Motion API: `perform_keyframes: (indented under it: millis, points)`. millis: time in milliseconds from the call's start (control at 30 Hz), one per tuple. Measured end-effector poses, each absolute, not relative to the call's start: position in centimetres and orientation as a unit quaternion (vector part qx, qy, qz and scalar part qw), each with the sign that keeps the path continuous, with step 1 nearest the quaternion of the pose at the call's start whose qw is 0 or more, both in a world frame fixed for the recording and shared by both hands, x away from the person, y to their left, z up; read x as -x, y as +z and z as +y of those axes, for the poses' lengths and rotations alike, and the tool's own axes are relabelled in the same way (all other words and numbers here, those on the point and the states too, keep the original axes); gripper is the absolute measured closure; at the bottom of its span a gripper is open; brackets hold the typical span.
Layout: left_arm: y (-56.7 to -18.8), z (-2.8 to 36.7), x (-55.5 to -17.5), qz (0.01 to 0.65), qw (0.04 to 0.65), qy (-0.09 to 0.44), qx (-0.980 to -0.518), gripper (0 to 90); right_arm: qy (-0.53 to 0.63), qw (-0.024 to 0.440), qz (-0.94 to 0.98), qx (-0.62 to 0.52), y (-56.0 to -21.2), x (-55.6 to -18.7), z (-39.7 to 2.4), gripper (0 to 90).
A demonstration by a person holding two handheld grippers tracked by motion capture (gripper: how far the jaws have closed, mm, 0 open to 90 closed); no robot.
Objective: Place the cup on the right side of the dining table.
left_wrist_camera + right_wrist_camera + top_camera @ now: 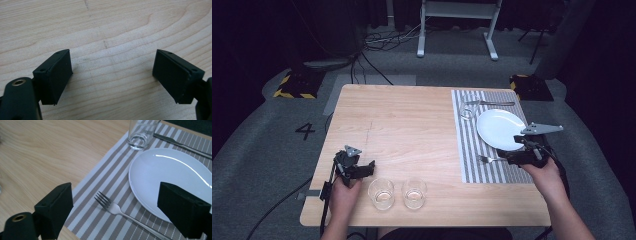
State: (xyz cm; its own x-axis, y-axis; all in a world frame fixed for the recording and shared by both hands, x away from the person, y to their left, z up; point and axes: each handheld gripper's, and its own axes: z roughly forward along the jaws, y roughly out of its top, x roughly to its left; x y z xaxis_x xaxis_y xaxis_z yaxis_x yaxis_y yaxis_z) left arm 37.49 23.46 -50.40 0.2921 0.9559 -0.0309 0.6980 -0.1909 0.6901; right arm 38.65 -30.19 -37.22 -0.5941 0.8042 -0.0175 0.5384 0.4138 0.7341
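- right gripper [115,202] poised low over striped placemat [469,150], jaws spread wide, nothing between them but air.
- fork [117,211] lying flat on the placemat just under that gap, tines pointing away from the hand, just beside the near rim of white plate [170,172]; touching the plate or not, cannot tell.
- tall glass [140,132] and knife [182,145] beyond the plate.
- left gripper [112,75] over bare table [105,30], jaws wide apart, empty.
- two short glasses [382,192] near the front edge, just right of the left hand [343,195].
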Motion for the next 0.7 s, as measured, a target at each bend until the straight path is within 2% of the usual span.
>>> perform_keyframes:
  millis: [700]
  points:
    - [-50.4, 23.5, -37.5, 0.557, 0.308, 0.209, -0.743, 16.3, 0.340, 0.182, 0.815, -0.433, -43.8, -35.7, -32.6, 14.2]
